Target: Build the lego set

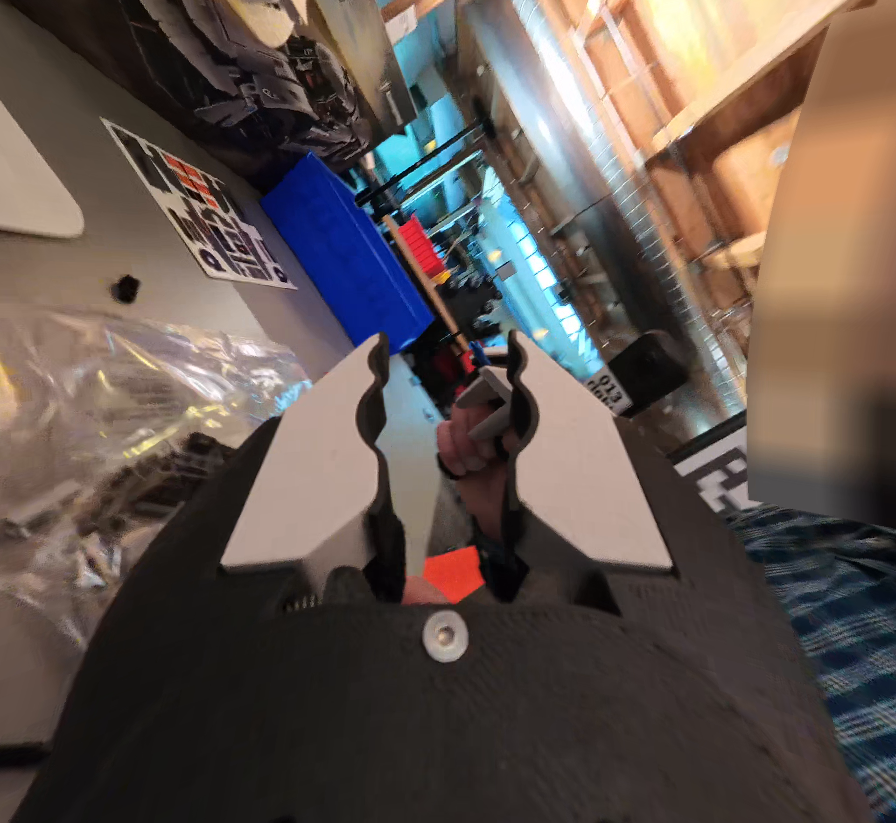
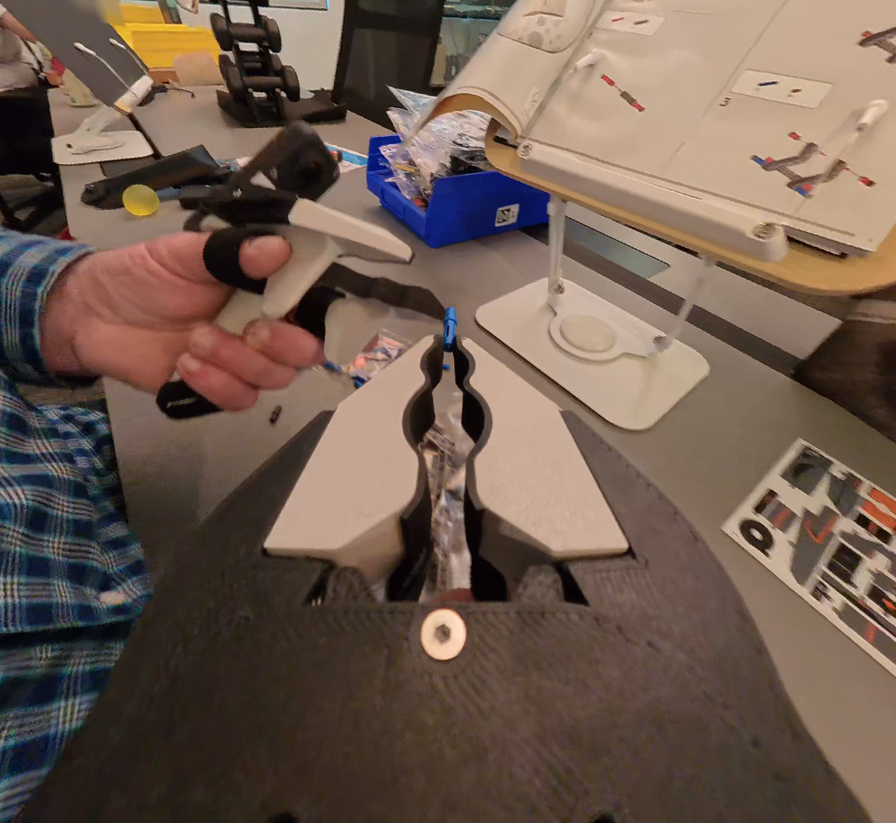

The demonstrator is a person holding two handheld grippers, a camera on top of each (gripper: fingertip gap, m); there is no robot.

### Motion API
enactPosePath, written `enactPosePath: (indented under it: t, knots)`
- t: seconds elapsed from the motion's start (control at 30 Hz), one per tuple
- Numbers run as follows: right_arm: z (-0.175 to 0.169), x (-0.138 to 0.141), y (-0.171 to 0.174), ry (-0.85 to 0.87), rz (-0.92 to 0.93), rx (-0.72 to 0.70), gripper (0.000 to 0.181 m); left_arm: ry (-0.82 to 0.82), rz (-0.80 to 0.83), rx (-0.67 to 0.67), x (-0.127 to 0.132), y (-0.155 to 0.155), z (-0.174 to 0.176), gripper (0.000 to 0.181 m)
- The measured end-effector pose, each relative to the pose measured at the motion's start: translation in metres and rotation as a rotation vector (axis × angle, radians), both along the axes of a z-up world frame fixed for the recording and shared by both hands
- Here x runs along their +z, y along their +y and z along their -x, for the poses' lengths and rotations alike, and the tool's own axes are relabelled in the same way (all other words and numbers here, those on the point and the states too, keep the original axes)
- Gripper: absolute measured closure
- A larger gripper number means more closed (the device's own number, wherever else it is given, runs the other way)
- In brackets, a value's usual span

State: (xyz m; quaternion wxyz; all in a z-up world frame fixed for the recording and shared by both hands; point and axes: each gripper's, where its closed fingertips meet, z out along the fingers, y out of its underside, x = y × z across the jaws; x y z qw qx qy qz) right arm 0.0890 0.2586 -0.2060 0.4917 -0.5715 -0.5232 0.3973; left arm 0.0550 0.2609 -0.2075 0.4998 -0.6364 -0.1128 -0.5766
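Note:
My right gripper (image 2: 448, 347) is shut on a small blue pin (image 2: 450, 322), which sticks up from its fingertips above the grey table (image 2: 727, 436). My left gripper (image 1: 448, 348) is open and empty, tilted sideways and held up off the table. In the right wrist view, a hand (image 2: 169, 305) in a plaid sleeve holds that left tool to the left of the blue pin. An open instruction booklet (image 2: 679, 72) rests on a white stand (image 2: 606, 363) at the right. Clear bags of parts (image 1: 121, 411) lie on the table.
A blue bin (image 2: 460, 213) with bagged parts stands behind the stand; it also shows in the left wrist view (image 1: 344, 247). A sticker sheet (image 2: 824, 547) lies at the right. A small black pin (image 2: 275, 413) and loose pieces (image 2: 378, 358) lie on the table. The set's box (image 1: 242, 72) stands behind. The tips of one gripper are about 4 centimetres away from the tips of the other.

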Motion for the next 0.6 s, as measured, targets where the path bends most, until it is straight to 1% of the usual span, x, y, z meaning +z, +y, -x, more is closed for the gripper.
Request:
enactPosePath:
  t: [0.1,0.17,0.27,0.33,0.4,0.47,0.53,0.6]
  knots:
    - [-0.027,0.0,0.013,0.002,0.009,-0.04,0.18,0.259,-0.012,-0.037,-0.001,0.016,-0.007,0.134]
    - [-0.047,-0.001,0.022,-0.002,0.0,-0.082,0.18,0.456,-0.039,-0.103,-0.006,0.027,-0.022,0.13]
    - [-0.077,-0.006,0.034,-0.026,-0.009,-0.144,0.18,0.674,-0.092,-0.213,-0.014,0.045,-0.051,0.129]
    - [-0.097,-0.012,0.041,-0.04,0.002,-0.183,0.18,0.832,-0.129,-0.266,-0.023,0.059,-0.069,0.128]
    - [-0.119,-0.018,0.047,-0.045,0.02,-0.232,0.18,0.993,-0.198,-0.334,-0.032,0.07,-0.088,0.123]
    - [-0.14,-0.028,0.052,-0.059,0.043,-0.273,0.18,1.16,-0.266,-0.391,-0.047,0.082,-0.104,0.119]
    - [-0.16,-0.038,0.058,-0.076,0.058,-0.323,0.18,1.266,-0.275,-0.488,-0.068,0.088,-0.122,0.111]
    - [-0.178,-0.051,0.061,-0.105,0.083,-0.364,0.18,1.313,-0.31,-0.563,-0.076,0.09,-0.142,0.111]
